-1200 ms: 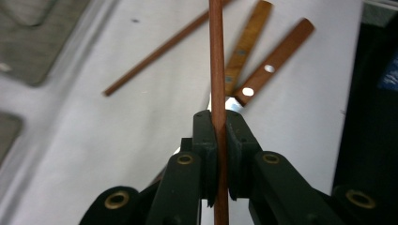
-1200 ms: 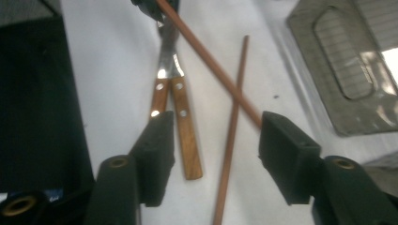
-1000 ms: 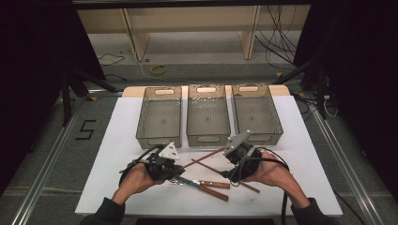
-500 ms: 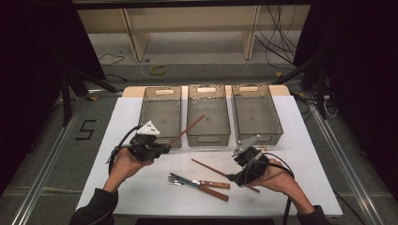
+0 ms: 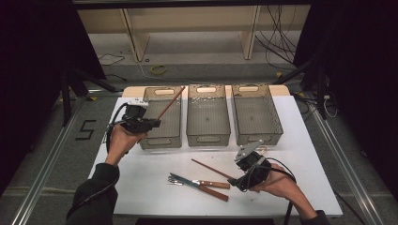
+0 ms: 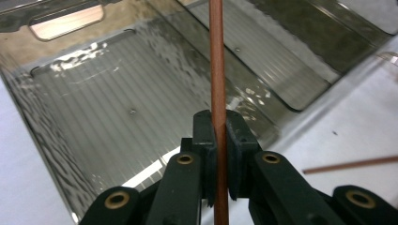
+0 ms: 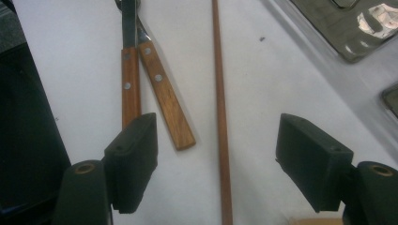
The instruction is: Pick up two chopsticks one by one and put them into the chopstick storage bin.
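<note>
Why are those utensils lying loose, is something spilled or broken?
Nothing looks damaged or spilled. A knife and fork lie crossed beside one chopstick on the table; the three bins sit straight. The left gripper holds another chopstick.

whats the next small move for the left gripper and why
Probably ease the left gripper forward and down over the left bin, then open. Its fingers are shut on a chopstick that points out above that bin's bare floor, so it looks ready to drop in. The right gripper is open astride the second chopstick on the table.
</note>
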Motion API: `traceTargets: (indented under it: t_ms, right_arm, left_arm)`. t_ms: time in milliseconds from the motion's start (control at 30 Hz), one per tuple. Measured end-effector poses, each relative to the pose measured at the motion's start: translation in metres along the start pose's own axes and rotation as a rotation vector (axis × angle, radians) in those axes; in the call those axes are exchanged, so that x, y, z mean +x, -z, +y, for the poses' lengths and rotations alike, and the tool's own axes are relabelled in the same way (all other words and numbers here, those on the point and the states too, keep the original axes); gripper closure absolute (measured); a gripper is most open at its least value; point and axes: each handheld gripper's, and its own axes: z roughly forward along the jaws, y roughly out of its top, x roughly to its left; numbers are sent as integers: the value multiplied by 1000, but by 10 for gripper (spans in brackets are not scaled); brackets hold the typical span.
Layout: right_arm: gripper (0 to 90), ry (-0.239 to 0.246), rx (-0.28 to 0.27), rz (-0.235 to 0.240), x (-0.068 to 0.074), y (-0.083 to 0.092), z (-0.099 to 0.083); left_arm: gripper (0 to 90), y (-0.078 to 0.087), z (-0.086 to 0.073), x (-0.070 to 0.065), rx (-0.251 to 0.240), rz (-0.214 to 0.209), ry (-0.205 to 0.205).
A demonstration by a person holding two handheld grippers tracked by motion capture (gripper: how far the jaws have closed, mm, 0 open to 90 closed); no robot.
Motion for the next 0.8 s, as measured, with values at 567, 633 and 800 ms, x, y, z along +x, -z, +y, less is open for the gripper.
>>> traceTargets:
  t_ms: [567, 633, 800]
  right_arm:
    - [297, -14, -4, 3, -1, -1, -4]
    - [297, -15, -2, 4, -1, -1, -4]
    - [295, -16, -1, 5, -1, -1, -5]
  left_arm:
    - [841, -21, 17, 37, -2, 49, 74]
    - [841, -24, 17, 40, -2, 53, 75]
    - [840, -32, 16, 44, 6, 57, 85]
